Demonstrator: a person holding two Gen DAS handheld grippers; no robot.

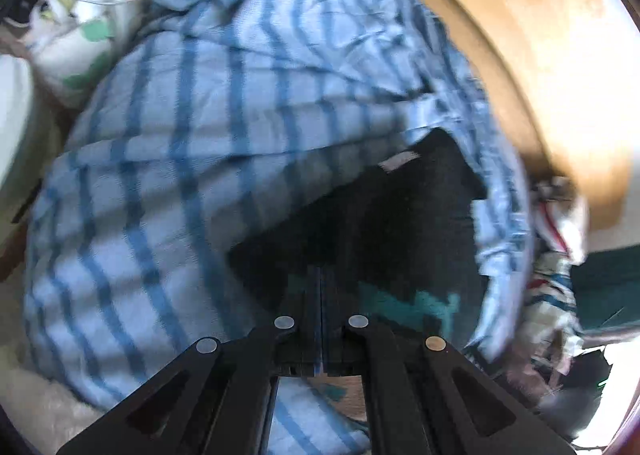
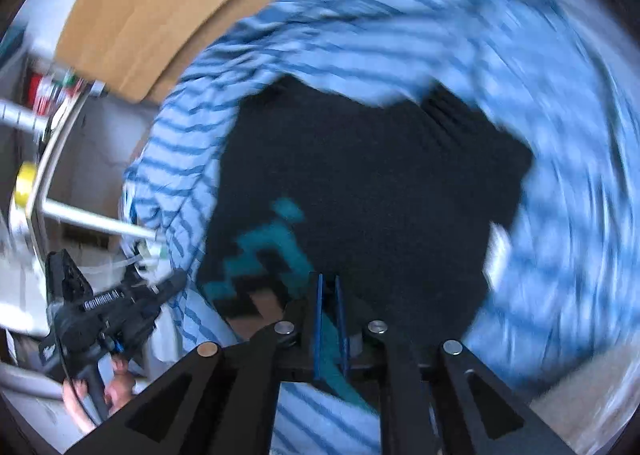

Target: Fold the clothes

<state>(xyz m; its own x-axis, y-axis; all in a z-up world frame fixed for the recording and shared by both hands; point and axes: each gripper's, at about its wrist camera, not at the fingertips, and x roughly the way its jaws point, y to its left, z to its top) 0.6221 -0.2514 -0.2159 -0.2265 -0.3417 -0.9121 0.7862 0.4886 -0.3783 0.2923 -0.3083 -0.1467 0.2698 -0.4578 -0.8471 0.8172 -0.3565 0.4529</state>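
A: Where is the clothing?

B: A dark garment (image 1: 400, 223) with a teal pattern lies on a blue-and-white striped sheet (image 1: 200, 95), which bunches up around it. Both wrist views are smeared by motion.

A: And the left gripper (image 1: 321, 275)?

B: Its jaws are pressed together, with only a thin line between them. They lie over the garment's near edge, but whether cloth is caught between them cannot be told.

A: The right gripper (image 2: 328, 283)?

B: Its blue-edged fingers (image 2: 318, 315) stand close together with teal fabric of the dark garment (image 2: 360, 183) running between them, so it is clamped on the garment's edge.

A: Anything else?

B: In the right wrist view a hand (image 2: 116, 387) holds the handle of the left gripper (image 2: 176, 281) at the lower left, beside the striped sheet (image 2: 560, 175). A sheet of brown cardboard (image 2: 160, 7) lies beyond.
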